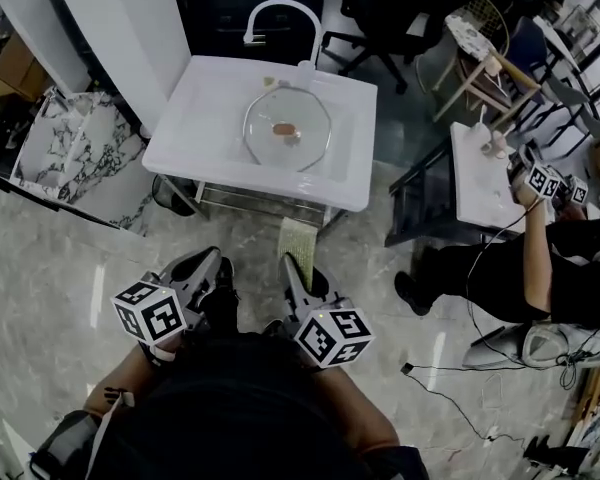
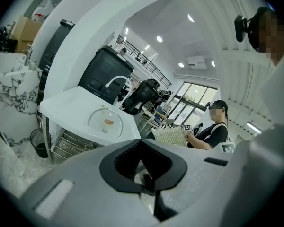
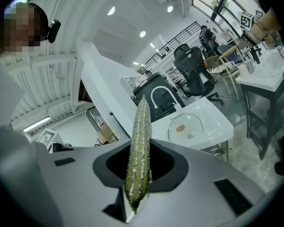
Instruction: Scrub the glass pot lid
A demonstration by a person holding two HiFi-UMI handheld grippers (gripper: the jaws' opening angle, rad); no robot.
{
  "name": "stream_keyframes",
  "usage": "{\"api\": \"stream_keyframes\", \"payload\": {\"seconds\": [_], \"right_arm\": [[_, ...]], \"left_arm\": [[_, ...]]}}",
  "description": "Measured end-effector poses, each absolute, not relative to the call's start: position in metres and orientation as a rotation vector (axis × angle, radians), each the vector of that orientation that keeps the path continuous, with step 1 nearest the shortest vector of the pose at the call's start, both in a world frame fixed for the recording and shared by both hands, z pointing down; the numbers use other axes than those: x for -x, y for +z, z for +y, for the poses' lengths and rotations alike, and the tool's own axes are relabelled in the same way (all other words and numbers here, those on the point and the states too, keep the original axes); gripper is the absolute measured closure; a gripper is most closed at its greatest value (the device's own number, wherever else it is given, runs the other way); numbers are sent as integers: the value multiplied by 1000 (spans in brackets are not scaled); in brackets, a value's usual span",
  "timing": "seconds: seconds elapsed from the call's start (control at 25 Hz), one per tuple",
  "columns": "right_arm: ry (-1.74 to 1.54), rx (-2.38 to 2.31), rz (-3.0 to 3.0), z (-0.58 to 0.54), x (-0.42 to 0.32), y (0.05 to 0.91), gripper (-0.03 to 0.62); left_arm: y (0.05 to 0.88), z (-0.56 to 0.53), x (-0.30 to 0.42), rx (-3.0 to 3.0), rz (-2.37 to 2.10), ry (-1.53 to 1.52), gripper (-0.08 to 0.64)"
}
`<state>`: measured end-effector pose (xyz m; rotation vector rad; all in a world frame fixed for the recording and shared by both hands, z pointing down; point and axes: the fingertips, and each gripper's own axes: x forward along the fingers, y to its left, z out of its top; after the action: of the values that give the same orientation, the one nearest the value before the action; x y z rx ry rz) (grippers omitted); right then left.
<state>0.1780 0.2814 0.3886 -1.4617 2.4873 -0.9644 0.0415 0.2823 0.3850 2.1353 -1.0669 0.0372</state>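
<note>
Glass pot lid (image 1: 287,130) in sink (image 1: 205,88), far from right tool (image 3: 138,176) clamping pad (image 3: 140,141), left tool (image 2: 145,174) closed.

Open office-lab: office chairs (image 1: 380,18), worktables (image 1: 485,183)

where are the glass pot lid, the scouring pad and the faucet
glass pot lid (image 1: 287,131), head view, middle of the glass
scouring pad (image 3: 138,145), right gripper view, its green edge at mid-length
faucet (image 1: 280,4), head view, top of the white arch
</note>
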Motion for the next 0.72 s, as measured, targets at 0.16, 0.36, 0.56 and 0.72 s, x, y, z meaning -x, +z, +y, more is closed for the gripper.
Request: {"api": "stream_keyframes", "payload": {"seconds": [0.16, 0.36, 0.56, 0.72], "right_arm": [[-976, 1490, 2501, 247, -162, 397, 526], [-960, 1611, 2451, 194, -150, 401, 528], [-986, 1689, 2426, 142, -125, 402, 526], [-1004, 1758, 2398, 107, -111, 408, 526]], "left_arm": [[396, 244, -21, -2102, -1066, 10, 559], [400, 181, -6, -2132, -981, 10, 560], [402, 120, 8, -2152, -884, 38, 559], [412, 78, 19, -2141, -818, 53, 559]]}}
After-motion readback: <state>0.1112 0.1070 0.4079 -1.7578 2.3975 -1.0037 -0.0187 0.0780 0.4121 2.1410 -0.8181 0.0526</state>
